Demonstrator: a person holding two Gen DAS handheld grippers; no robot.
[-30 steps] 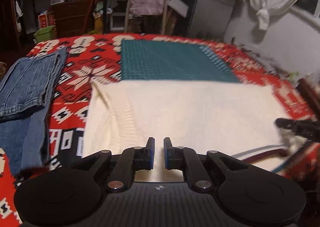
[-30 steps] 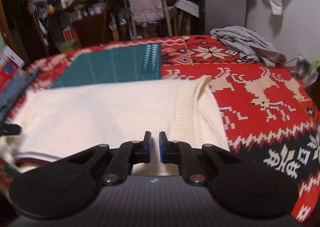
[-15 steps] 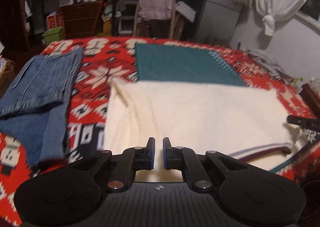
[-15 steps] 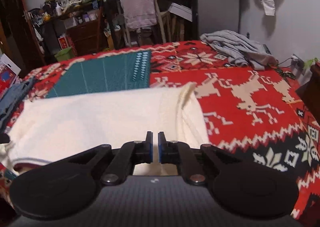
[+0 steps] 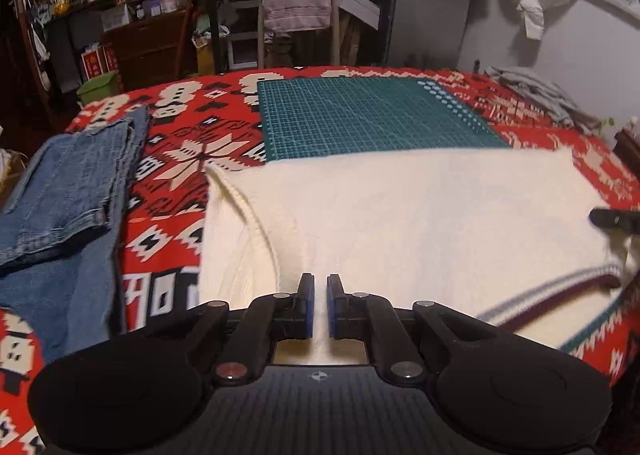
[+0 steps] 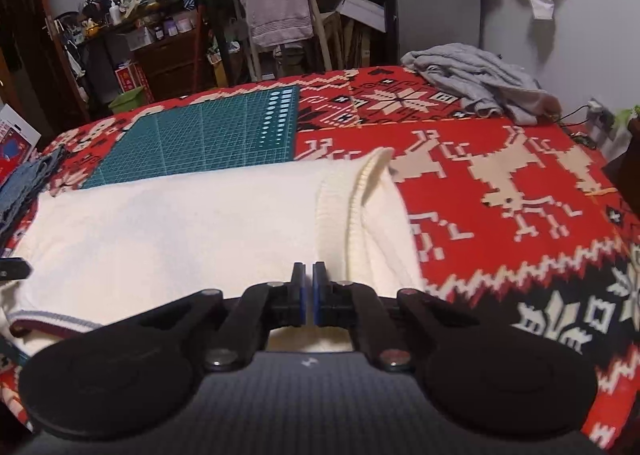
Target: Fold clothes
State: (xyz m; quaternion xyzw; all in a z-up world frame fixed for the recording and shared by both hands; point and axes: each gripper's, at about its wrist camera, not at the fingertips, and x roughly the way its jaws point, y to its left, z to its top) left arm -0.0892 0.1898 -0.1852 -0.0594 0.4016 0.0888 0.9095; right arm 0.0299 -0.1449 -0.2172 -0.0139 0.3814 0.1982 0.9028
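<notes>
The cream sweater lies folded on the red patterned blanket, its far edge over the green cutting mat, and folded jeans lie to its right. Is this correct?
Not quite: the jeans lie to the left of the cream sweater, as the left wrist view shows. The rest holds: the sweater lies folded on the red patterned blanket, its far edge over the green cutting mat.

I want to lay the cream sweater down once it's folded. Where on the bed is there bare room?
Free: the red blanket right of the cream sweater, in front of the grey garment heap; and the green cutting mat behind the sweater. Narrower: the strip between the sweater and the jeans. Crowded: the left edge under the jeans and the far right corner.
</notes>
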